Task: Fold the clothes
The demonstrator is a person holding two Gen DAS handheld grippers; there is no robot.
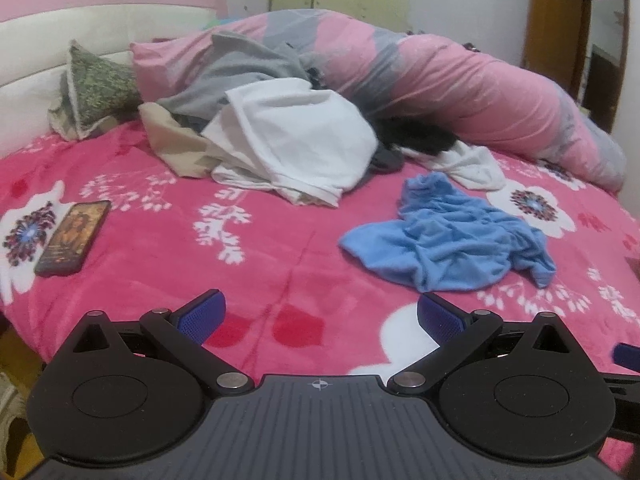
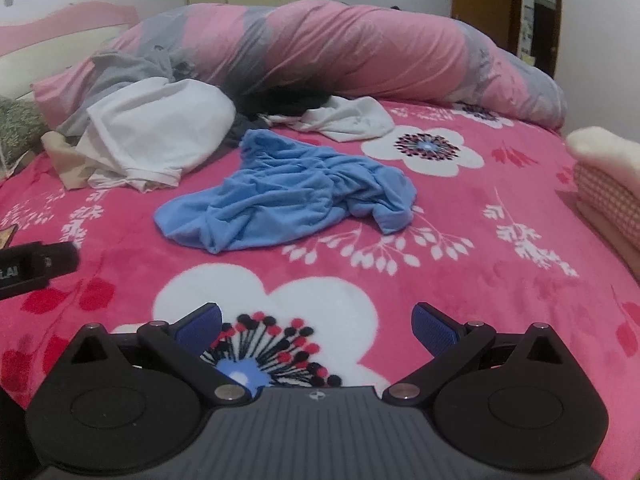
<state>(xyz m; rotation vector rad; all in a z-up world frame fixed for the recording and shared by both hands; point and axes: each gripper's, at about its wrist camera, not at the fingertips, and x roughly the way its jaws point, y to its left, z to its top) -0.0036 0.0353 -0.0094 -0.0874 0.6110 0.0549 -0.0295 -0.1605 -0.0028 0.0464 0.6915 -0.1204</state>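
A crumpled light-blue garment [image 1: 452,236] [image 2: 292,196] lies alone on the pink flowered blanket [image 1: 260,264] [image 2: 460,248]. Behind it sits a heap of clothes: a white garment [image 1: 296,140] [image 2: 156,132], a grey one [image 1: 236,68] [image 2: 120,72], a beige one [image 1: 180,144], dark pieces [image 1: 416,132], and a smaller white piece [image 1: 468,164] [image 2: 348,118]. My left gripper [image 1: 320,314] hovers open over the blanket's near edge, well short of the blue garment. My right gripper [image 2: 318,322] is open too, above a white flower print, nothing between its fingers.
A phone [image 1: 74,238] lies on the blanket at the left. A rolled pink and grey duvet [image 1: 460,76] [image 2: 360,52] runs along the far side. A green patterned pillow [image 1: 96,88] leans on the headboard. Folded fabric [image 2: 608,184] is stacked at the right edge.
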